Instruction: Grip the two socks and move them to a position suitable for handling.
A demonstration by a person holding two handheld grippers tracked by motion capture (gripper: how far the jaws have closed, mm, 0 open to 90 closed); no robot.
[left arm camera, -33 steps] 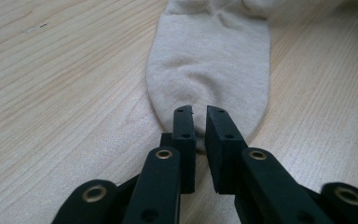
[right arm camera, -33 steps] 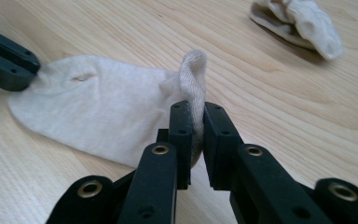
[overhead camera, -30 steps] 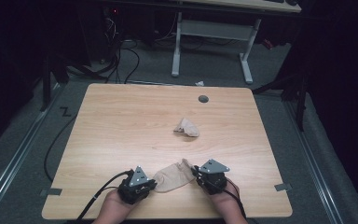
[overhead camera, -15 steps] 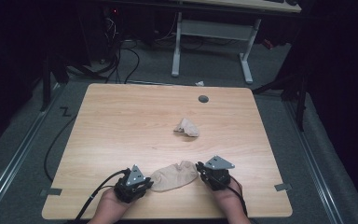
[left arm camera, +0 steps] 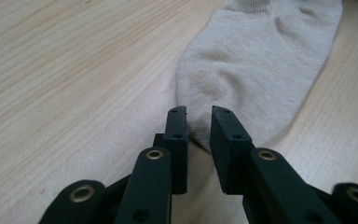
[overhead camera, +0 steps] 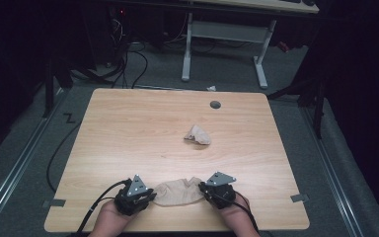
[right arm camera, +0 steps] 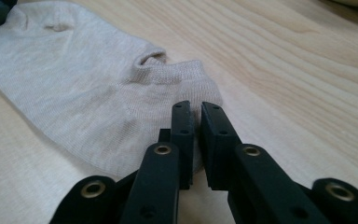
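The flat sock (overhead camera: 178, 192) lies at the surface's (overhead camera: 128, 138) 6 o'clock edge. Left gripper (left arm camera: 199, 125) fingers, just opening, stand apart at its toe; right gripper (right arm camera: 196, 122) fingers are clamped on its cuff. Close left squarely before lifting.

Crumpled sock (overhead camera: 197, 134) mid-table; grommet hole (overhead camera: 215, 104) beyond.

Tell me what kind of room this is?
Likely a lab or workshop data-collection station, not a home: a bare wooden table with a cable grommet, loose cables on grey carpet, a second desk frame behind, dark surroundings.
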